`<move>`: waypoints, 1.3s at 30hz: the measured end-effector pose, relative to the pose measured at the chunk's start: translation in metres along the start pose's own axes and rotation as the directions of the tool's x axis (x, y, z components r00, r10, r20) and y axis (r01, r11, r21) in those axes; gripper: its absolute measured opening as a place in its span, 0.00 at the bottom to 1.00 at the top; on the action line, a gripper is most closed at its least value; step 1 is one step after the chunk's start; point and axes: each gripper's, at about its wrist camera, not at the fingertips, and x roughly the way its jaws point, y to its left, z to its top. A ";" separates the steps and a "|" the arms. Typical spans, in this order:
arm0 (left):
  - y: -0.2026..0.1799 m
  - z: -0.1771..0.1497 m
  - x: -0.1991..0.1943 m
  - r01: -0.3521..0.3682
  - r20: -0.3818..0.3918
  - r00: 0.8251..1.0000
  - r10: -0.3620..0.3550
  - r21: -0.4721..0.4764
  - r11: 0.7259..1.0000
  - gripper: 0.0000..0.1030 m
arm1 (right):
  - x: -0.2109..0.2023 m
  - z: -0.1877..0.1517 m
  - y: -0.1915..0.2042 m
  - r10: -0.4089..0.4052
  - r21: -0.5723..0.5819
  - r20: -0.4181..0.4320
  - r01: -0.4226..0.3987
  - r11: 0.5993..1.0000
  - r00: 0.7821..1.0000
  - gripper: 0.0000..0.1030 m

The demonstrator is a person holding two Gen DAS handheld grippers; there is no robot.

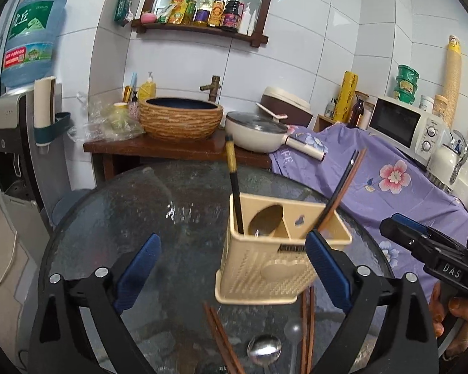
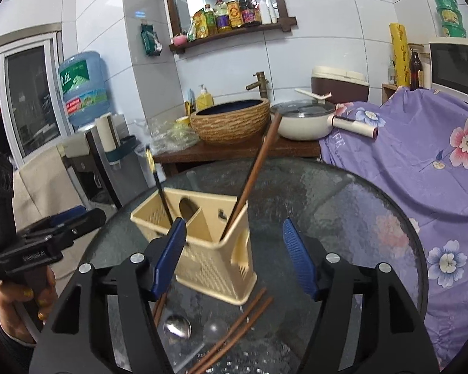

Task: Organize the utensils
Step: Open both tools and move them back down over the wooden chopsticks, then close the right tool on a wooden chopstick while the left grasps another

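A beige utensil holder (image 1: 265, 268) (image 2: 209, 249) stands on the round glass table (image 1: 115, 218). In it stand a black chopstick (image 1: 234, 187), a metal spoon (image 1: 265, 221) and brown chopsticks (image 1: 343, 193). On the glass in front of it lie more brown chopsticks (image 1: 221, 339) (image 2: 234, 327), a metal spoon (image 1: 264, 350) (image 2: 177, 325) and a clear plastic spoon (image 1: 293, 332) (image 2: 215, 328). My left gripper (image 1: 234, 243) is open wide just before the holder, gripping nothing. My right gripper (image 2: 234, 227) is open too, with the holder's near corner between its fingers and neither pad pressing on it.
Behind the table a wooden counter carries a woven basin (image 1: 181, 118) and a white pan (image 1: 255, 131). A purple flowered cloth (image 1: 374, 187) covers furniture at the right, beside a microwave (image 1: 402, 124). A water dispenser (image 1: 12, 131) stands at the left.
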 end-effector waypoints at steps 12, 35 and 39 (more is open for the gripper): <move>0.029 -0.069 0.017 -0.059 -0.171 0.984 0.055 -0.019 0.998 0.90 | 0.022 -0.082 -0.008 -0.007 0.023 -0.203 0.012 1.000 0.979 0.67; 0.019 -0.138 0.050 -0.061 -0.331 0.940 0.078 0.063 0.996 0.54 | 0.066 -0.150 0.021 -0.175 -0.173 -0.356 0.119 0.978 0.918 0.66; 0.016 -0.140 0.049 -0.065 -0.332 0.939 0.088 0.080 0.995 0.54 | 0.066 -0.151 0.018 -0.182 -0.177 -0.368 0.123 0.977 0.912 0.66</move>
